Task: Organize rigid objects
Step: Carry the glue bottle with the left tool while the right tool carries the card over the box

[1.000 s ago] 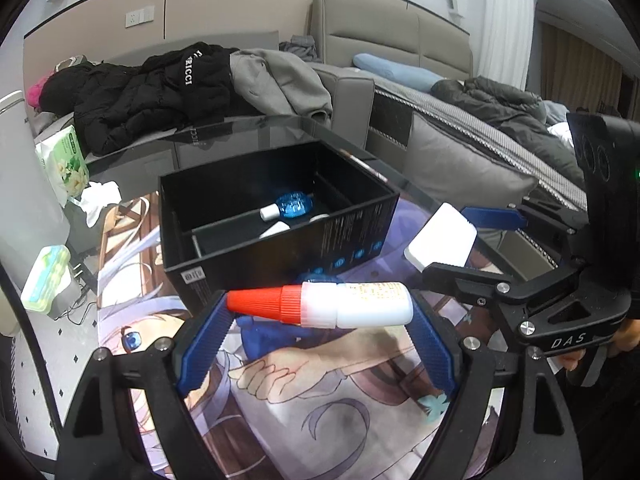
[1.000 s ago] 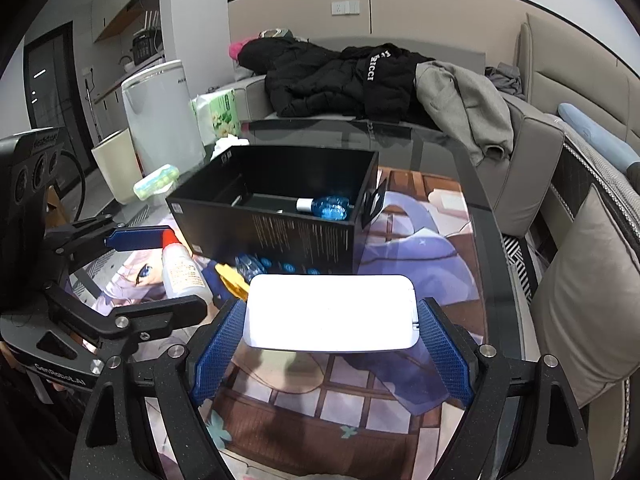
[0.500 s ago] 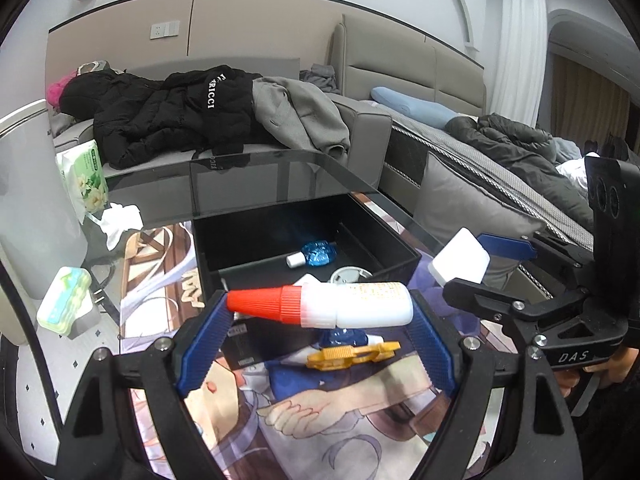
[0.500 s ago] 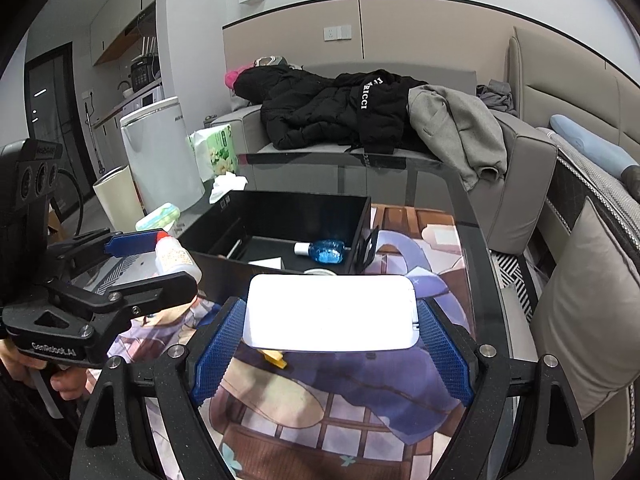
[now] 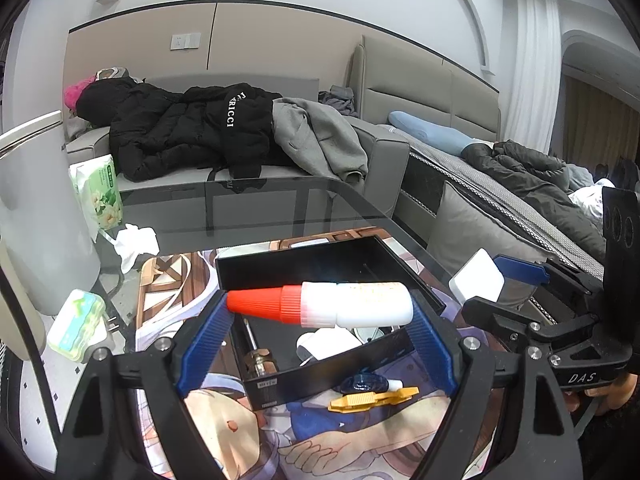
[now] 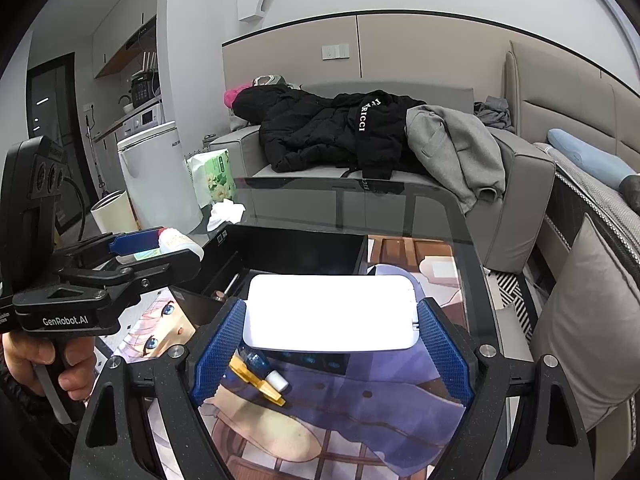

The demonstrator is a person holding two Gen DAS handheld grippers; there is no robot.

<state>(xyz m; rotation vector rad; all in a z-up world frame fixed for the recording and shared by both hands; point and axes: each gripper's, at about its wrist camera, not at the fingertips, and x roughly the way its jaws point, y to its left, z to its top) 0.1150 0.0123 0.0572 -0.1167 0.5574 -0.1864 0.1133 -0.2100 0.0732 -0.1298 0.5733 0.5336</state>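
Both grippers have risen above the box (image 5: 320, 344). Left gripper (image 5: 320, 312) pinches the bottle (image 5: 320, 305), right gripper (image 6: 332, 312) the white case (image 6: 332, 312); lower each well inside before releasing.

On the black jacket (image 5: 192, 128) in the upper middle of your left view you can read white letters "RICCI". At the lower right, the right claw (image 5: 496, 280) body reads "DAS". In your right view, lower left, the left claw (image 6: 160, 246) body reads "GenRobot.AI".
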